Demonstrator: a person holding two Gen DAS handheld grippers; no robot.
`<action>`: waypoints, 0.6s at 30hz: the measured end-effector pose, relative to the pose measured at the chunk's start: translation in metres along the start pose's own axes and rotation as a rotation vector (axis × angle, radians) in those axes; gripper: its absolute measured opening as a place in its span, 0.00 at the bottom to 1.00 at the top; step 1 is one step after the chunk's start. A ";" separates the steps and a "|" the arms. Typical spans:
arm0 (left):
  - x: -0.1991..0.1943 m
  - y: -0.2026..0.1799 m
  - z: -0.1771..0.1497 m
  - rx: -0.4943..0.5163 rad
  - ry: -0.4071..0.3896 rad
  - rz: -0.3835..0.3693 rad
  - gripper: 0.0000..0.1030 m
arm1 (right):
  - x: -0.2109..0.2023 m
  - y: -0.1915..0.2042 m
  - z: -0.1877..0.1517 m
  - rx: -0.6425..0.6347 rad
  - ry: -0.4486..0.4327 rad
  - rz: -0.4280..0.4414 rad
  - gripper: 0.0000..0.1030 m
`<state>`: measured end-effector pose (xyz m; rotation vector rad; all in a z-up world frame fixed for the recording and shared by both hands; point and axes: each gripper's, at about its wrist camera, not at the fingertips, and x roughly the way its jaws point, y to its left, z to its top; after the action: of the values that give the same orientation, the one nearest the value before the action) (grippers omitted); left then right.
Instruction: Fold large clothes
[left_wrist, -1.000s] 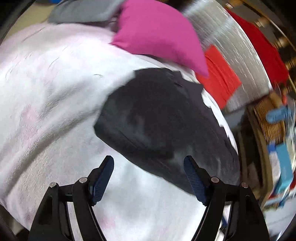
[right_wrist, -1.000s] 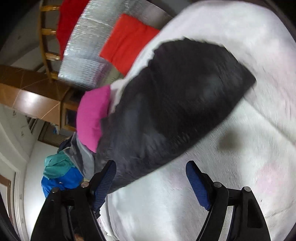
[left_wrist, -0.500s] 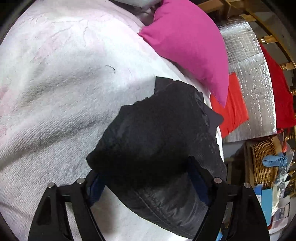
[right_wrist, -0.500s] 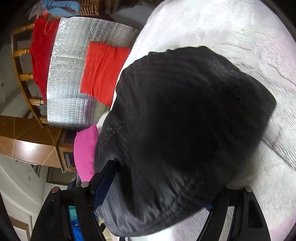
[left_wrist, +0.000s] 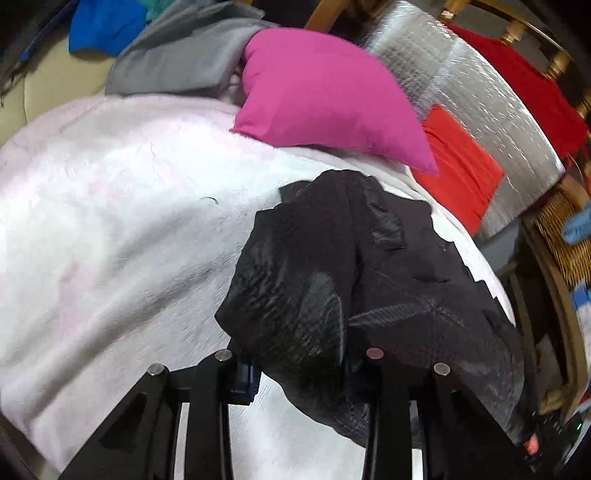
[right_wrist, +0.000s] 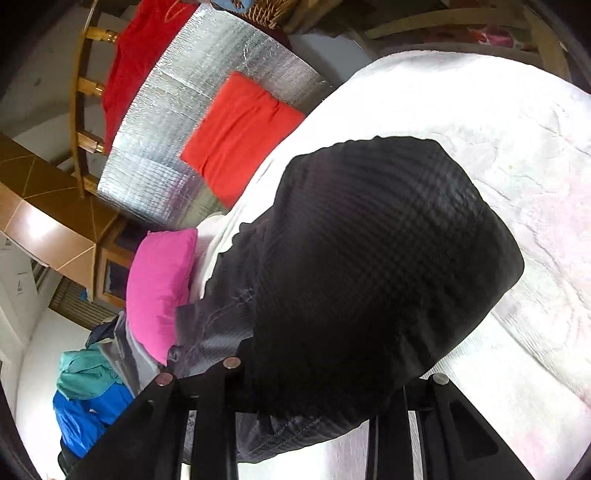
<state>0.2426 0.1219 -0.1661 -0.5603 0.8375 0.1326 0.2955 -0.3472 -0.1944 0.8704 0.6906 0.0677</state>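
Black garment bunched on white blanket of the bed, near edge lifted at both ends. Left hand-held gripper: jaws closing, black fabric between them, pads mostly buried in cloth. Right hand-held gripper: jaws closing likewise, a thick fold draped over and hiding the fingers.

Risks, as judged:
- Uneven bites. Several layers possibly taken at once on the right; fold line then crooked.
- Slick, woven-looking fabric; shallow hold on the left could slip out mid-lift.
- Bulk still crumpled toward pink pillow; carrying over without tension would trap creases.
- Far side lies close to bed edge above red cloth; a pull that way could drag the garment off.
- Blanket nap possibly pinched with the cloth; cannot tell.
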 end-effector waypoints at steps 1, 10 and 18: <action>-0.001 -0.004 -0.001 0.017 -0.003 0.008 0.34 | -0.007 -0.002 -0.006 -0.004 0.013 -0.001 0.29; -0.010 -0.014 -0.039 0.222 -0.060 0.139 0.36 | 0.006 -0.030 -0.007 0.031 0.180 -0.019 0.33; -0.003 -0.018 -0.032 0.231 -0.064 0.149 0.37 | 0.016 -0.033 -0.016 0.045 0.225 -0.068 0.70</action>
<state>0.2247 0.0905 -0.1738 -0.2750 0.8187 0.1860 0.2918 -0.3526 -0.2336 0.8898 0.9344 0.0897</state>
